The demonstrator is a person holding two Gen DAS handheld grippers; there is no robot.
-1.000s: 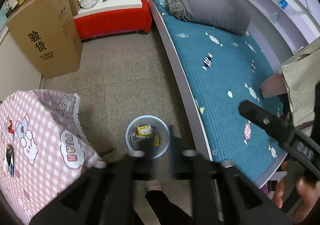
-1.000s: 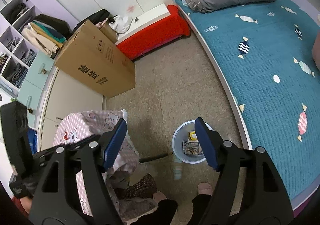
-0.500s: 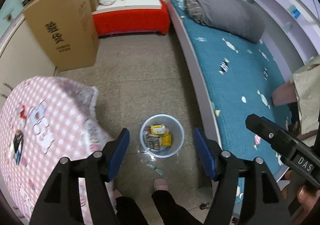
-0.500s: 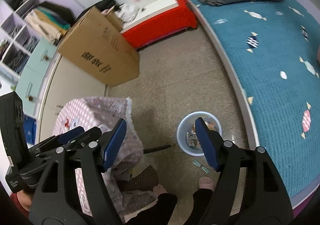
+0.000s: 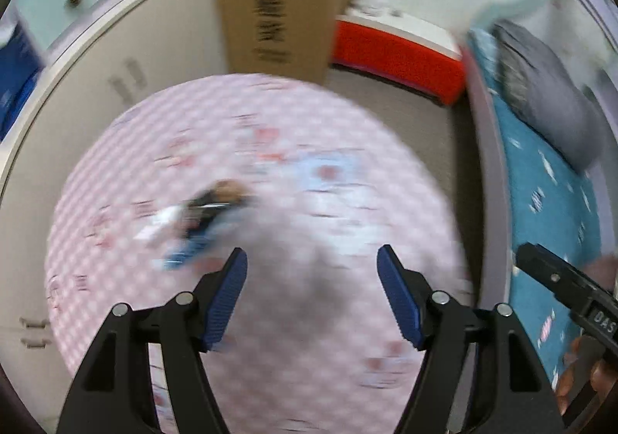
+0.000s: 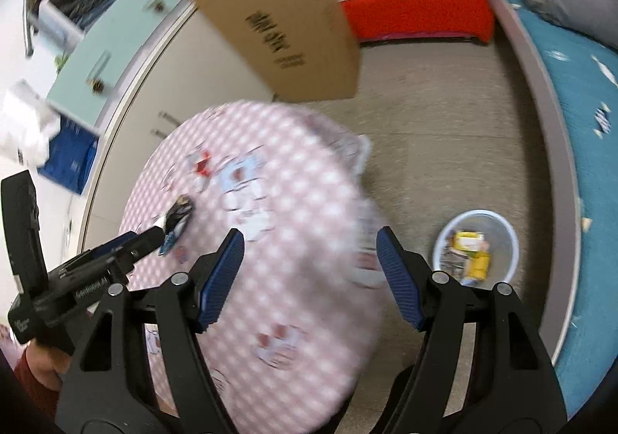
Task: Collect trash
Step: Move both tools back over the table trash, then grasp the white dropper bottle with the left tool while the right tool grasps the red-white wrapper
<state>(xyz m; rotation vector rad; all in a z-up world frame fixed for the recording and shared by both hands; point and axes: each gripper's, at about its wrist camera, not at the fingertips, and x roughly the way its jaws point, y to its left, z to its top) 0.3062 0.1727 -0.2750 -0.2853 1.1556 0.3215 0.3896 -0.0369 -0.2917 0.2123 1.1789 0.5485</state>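
Trash (image 5: pixel 201 221) lay on the pink checked cloth of the round worktop (image 5: pixel 347 376), left of centre; blurred, but it looked like crumpled wrappers, dark, white and blue; we judged it light, soft, crinkly, best pinched across the bunched middle; left tool (image 5: pixel 312 271) stood wide and empty above the cloth, trash just left of its tips; right tool (image 6: pixel 310 252) equally wide, nothing in it; round plastic bin (image 6: pixel 440 240) on the floor beside the worktop already held packets.

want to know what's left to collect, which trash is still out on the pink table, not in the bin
The dark and blue wrappers lying on the pink checked tablecloth. The yellow packets already sit inside the clear bin on the floor.
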